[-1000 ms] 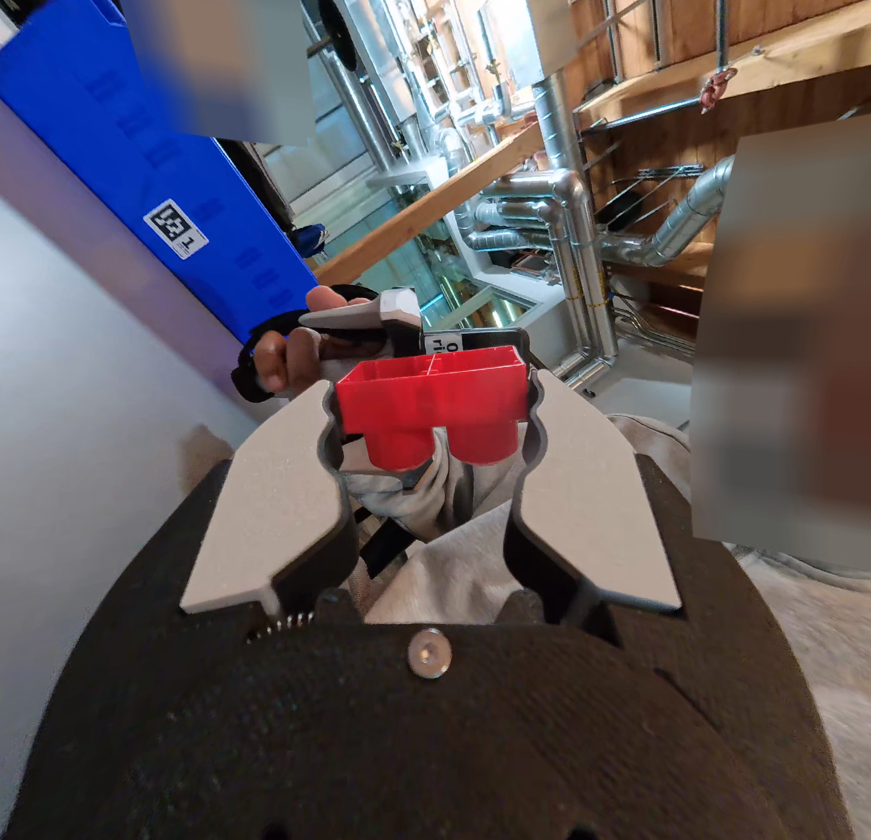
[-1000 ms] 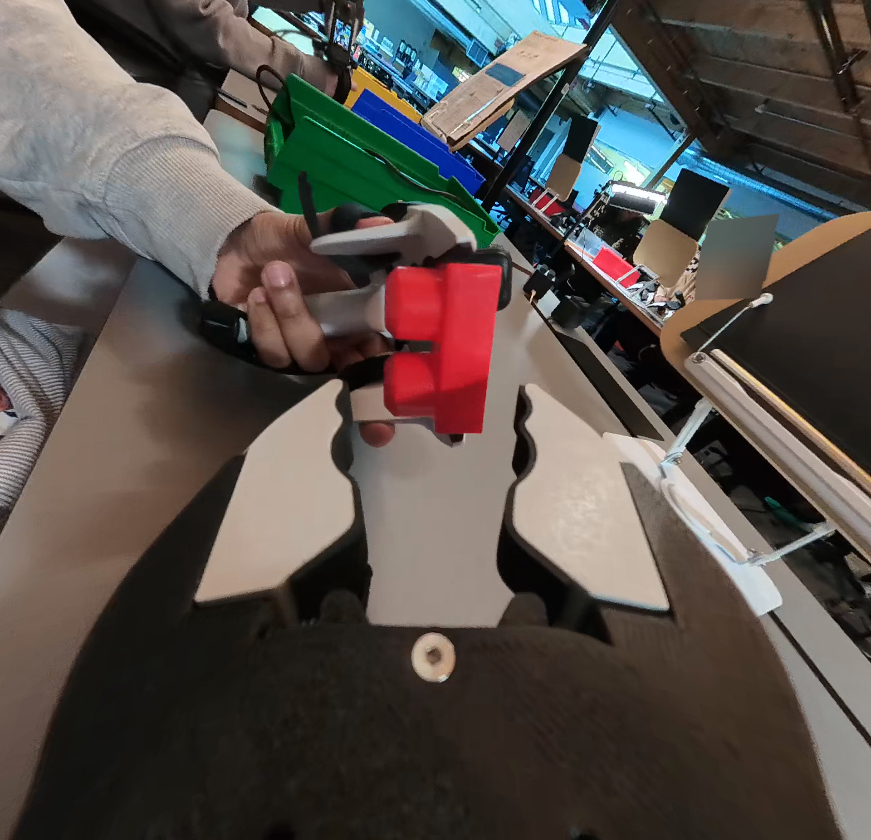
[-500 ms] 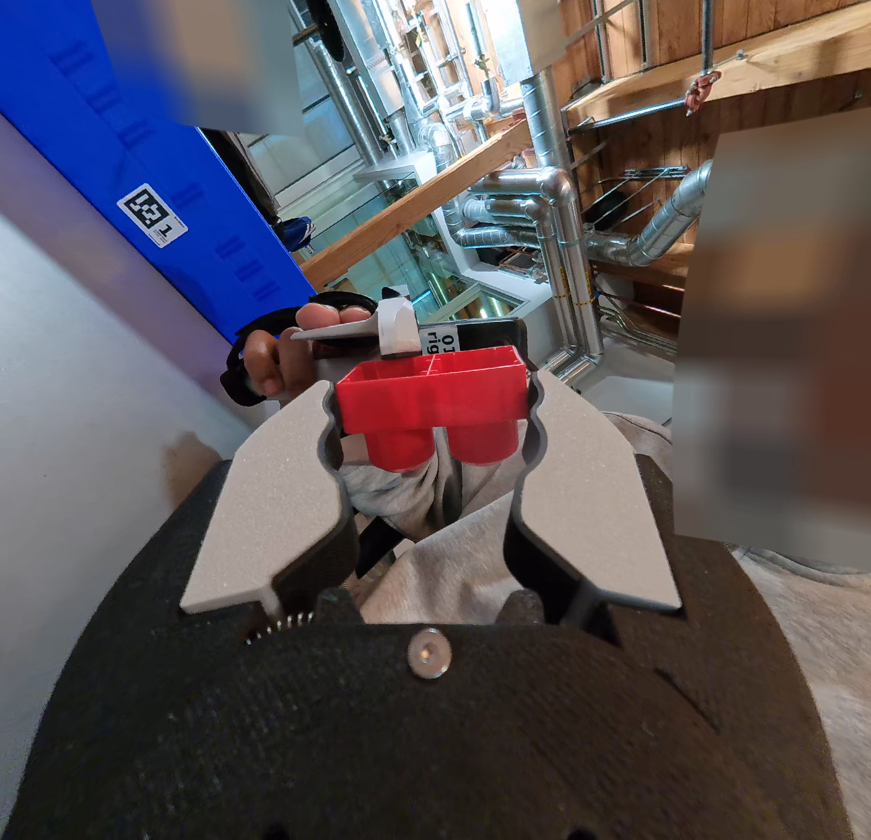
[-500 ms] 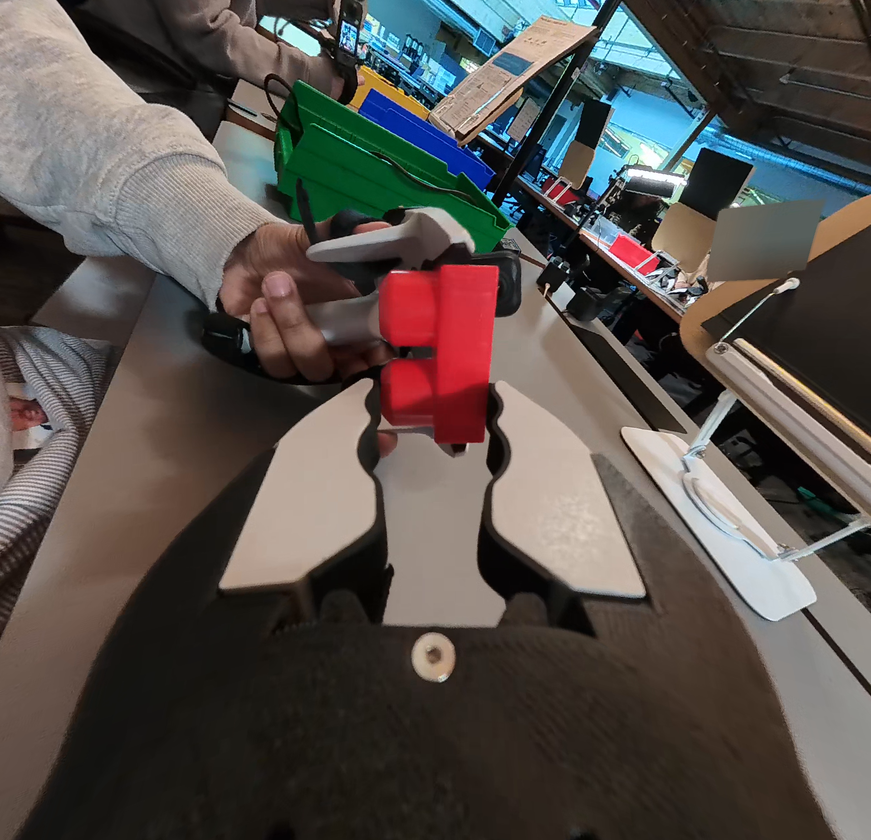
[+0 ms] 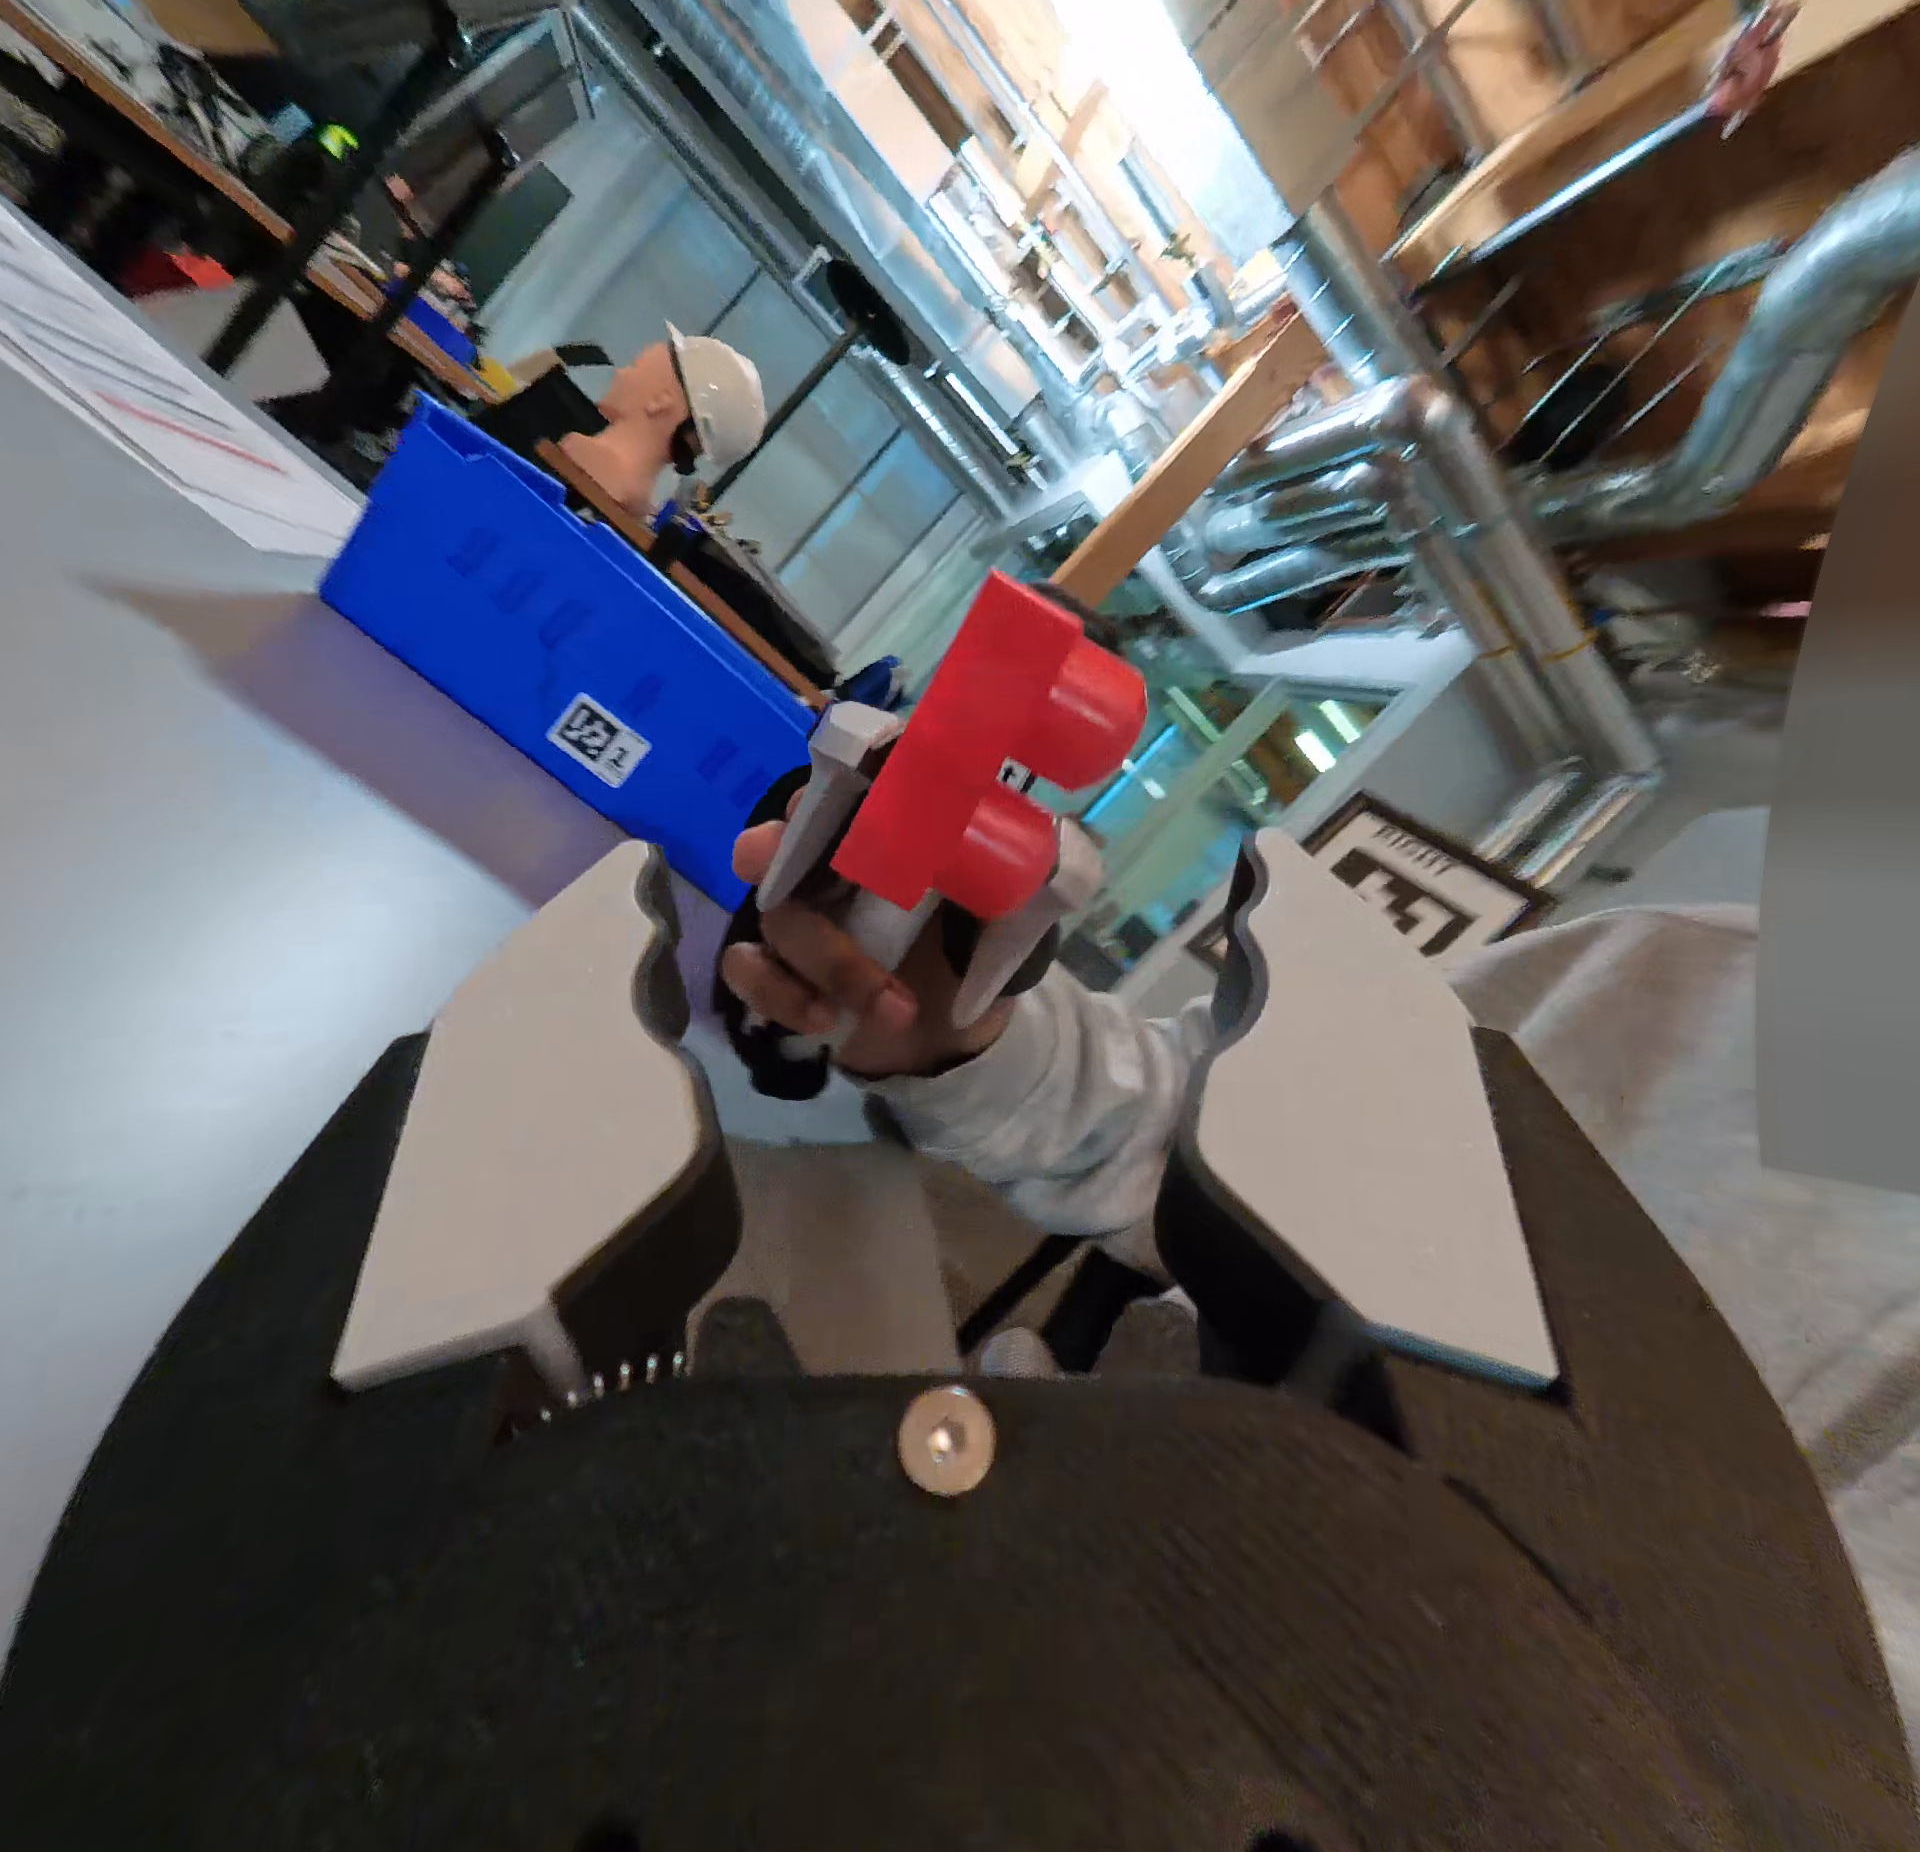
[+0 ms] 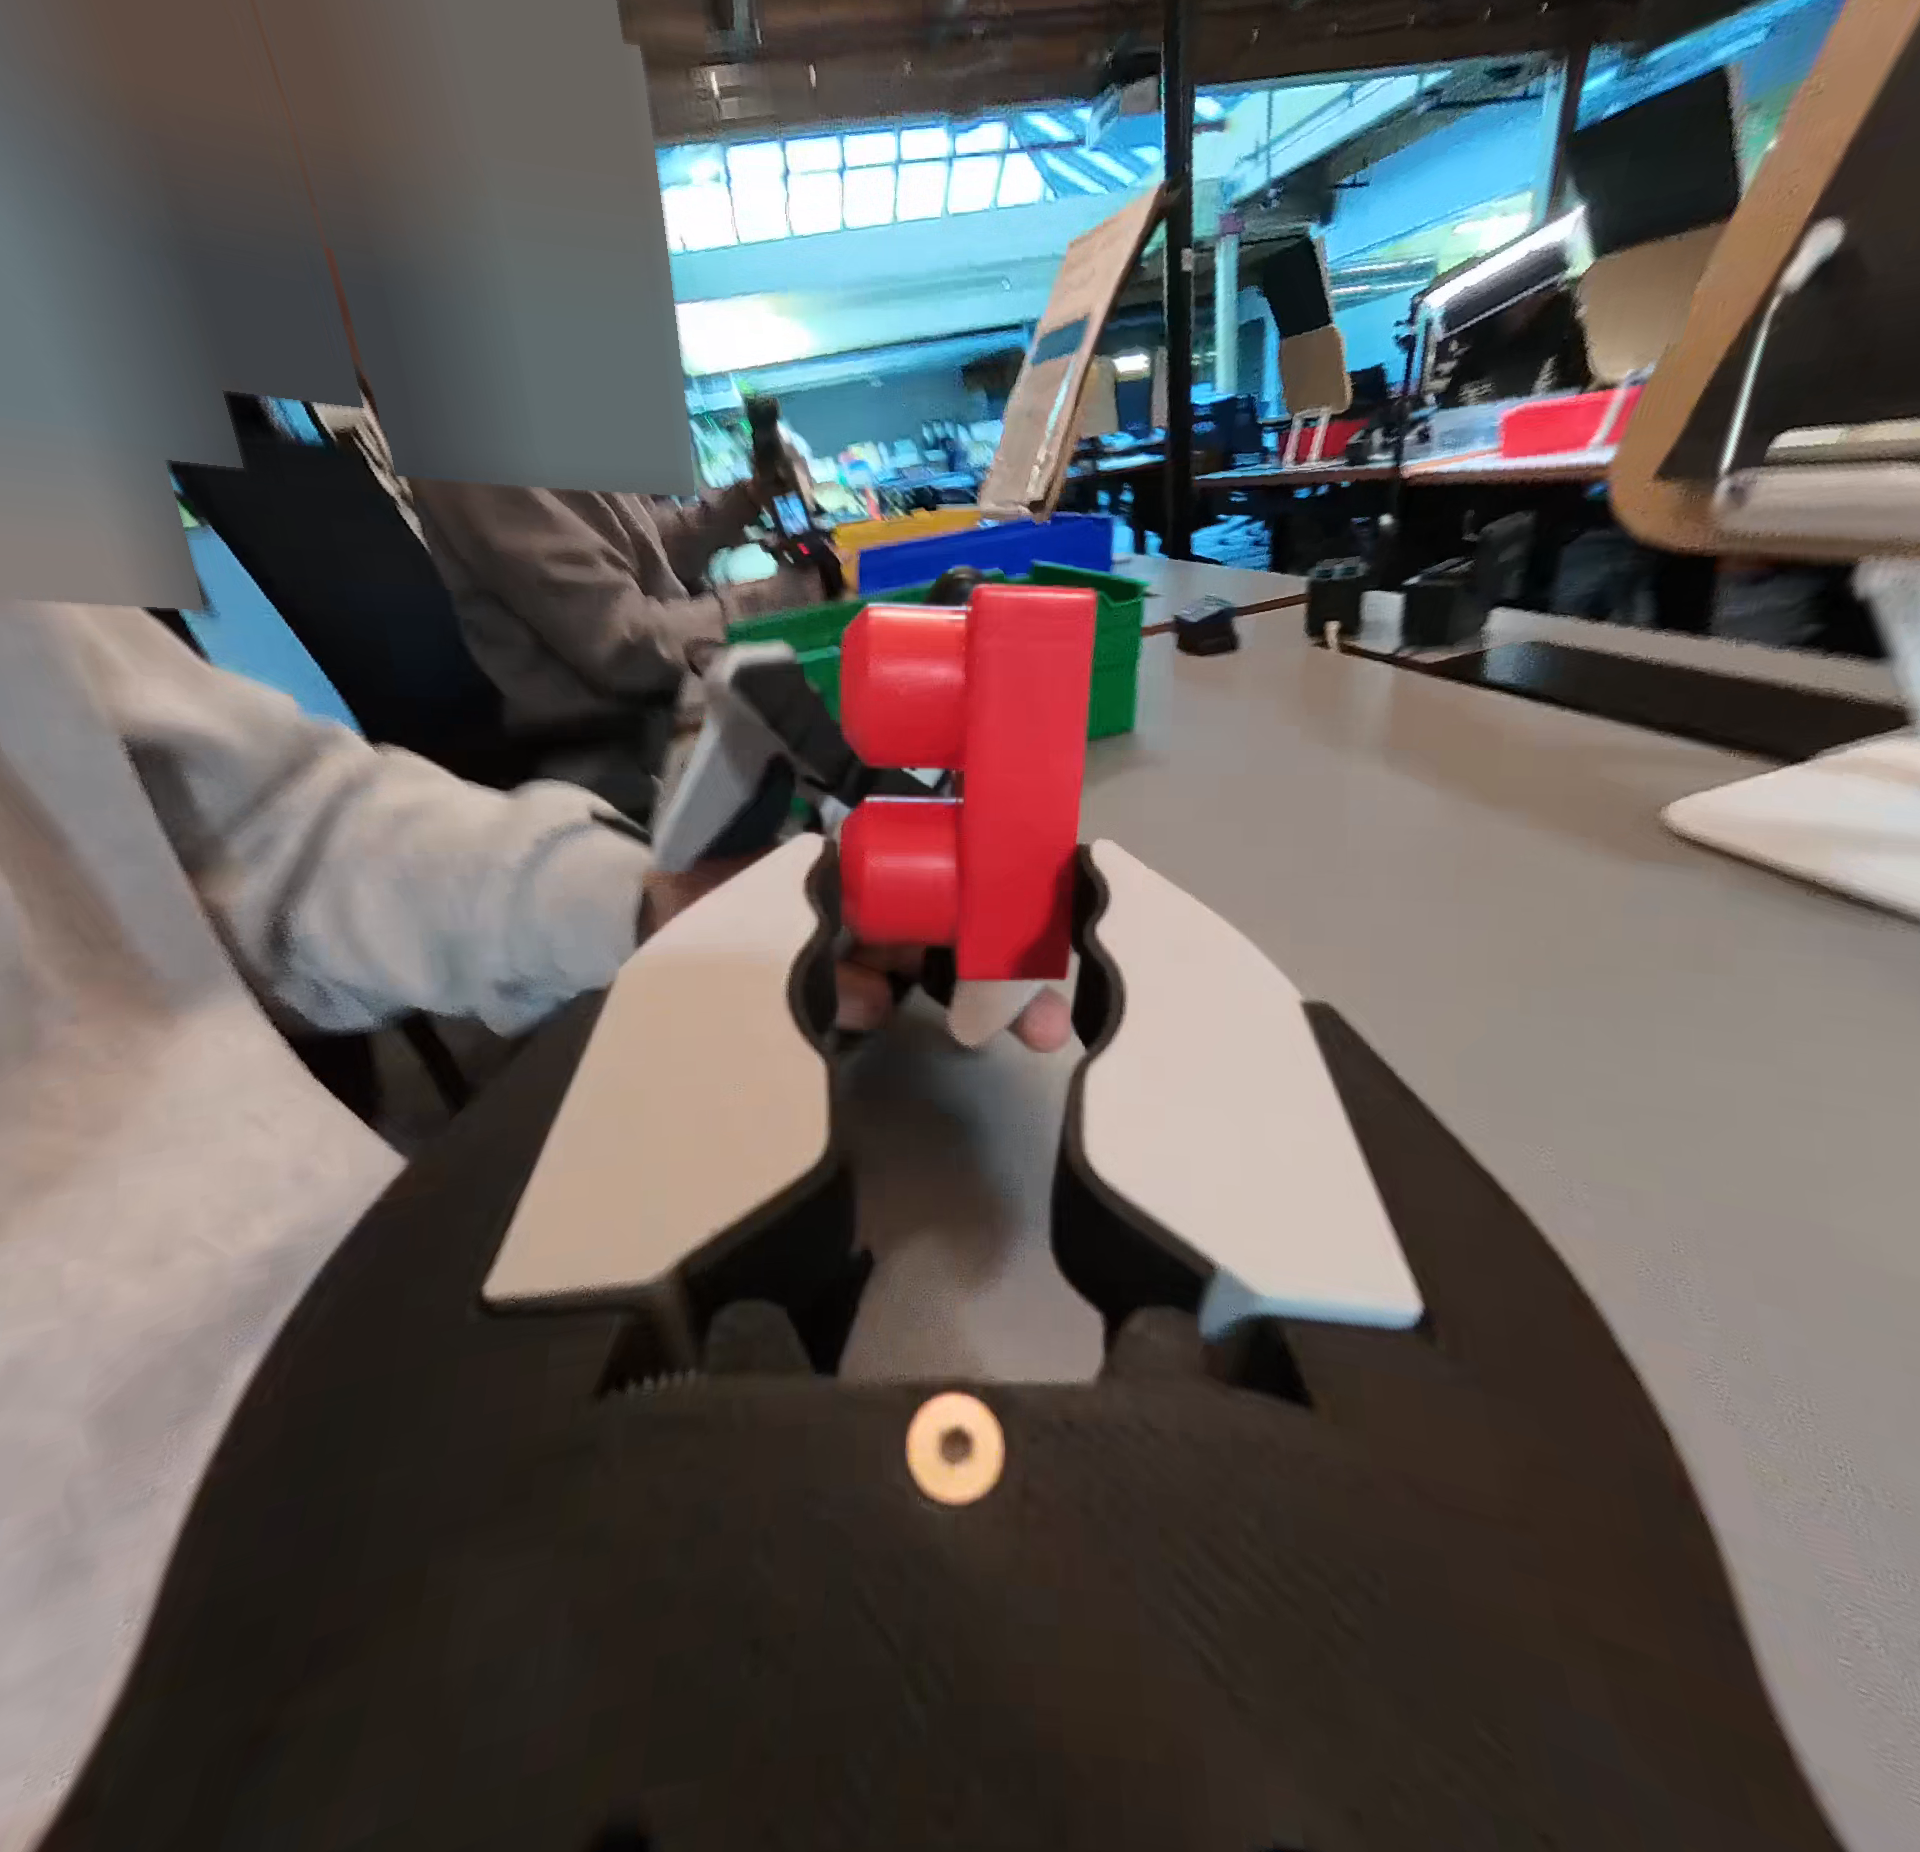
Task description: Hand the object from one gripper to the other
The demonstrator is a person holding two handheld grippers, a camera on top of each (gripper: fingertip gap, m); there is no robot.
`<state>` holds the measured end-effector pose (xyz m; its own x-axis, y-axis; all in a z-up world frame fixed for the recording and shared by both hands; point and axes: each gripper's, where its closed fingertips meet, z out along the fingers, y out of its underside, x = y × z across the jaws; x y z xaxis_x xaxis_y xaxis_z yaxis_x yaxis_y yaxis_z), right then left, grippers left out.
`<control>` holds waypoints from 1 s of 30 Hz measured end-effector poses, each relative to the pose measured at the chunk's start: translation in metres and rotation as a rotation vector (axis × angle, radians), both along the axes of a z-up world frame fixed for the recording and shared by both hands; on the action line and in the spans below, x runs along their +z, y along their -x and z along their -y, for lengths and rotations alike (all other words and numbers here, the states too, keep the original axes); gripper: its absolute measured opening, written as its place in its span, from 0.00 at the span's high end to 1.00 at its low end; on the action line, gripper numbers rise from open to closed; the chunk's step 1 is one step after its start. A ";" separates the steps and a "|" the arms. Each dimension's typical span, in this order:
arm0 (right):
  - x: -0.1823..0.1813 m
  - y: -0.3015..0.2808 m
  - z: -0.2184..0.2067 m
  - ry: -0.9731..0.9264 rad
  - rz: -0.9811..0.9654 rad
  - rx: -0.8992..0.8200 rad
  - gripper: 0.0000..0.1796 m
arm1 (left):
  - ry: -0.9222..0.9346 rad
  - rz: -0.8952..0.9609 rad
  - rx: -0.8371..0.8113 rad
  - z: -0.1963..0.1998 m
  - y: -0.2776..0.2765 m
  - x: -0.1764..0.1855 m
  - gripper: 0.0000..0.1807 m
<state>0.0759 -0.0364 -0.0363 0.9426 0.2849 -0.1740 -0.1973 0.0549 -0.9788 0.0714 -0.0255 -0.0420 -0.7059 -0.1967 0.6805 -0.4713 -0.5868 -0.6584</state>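
The red block [image 6: 992,784] is smooth moulded plastic, a flat slab with two round studs on one side, and it sits upright in my right tool [image 6: 951,919], whose grey fingers have closed on its lower end. In the left wrist view the same block [image 5: 971,753] is held up beyond my left tool [image 5: 945,919], tilted, studs towards the camera. My left tool is spread wide and holds nothing (the block is well clear of its fingers).

Below it is the grey surface [image 6: 1455,919], matte and plain. On it a blue bin [image 5: 561,639] carries a white sticker [image 5: 597,740] with a black square code, which I will not read out. Further off, a green bin [image 6: 1112,659] stands with a blue one behind; I cannot tell their contents.
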 end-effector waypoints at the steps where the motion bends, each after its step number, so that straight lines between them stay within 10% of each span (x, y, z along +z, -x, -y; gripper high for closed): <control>1: 0.002 -0.001 0.001 -0.007 -0.065 0.024 0.76 | -0.041 0.022 0.018 0.001 0.000 -0.001 0.45; 30: -0.025 0.031 -0.016 0.124 -0.106 0.150 0.76 | -0.303 0.228 0.163 0.006 0.007 0.007 0.75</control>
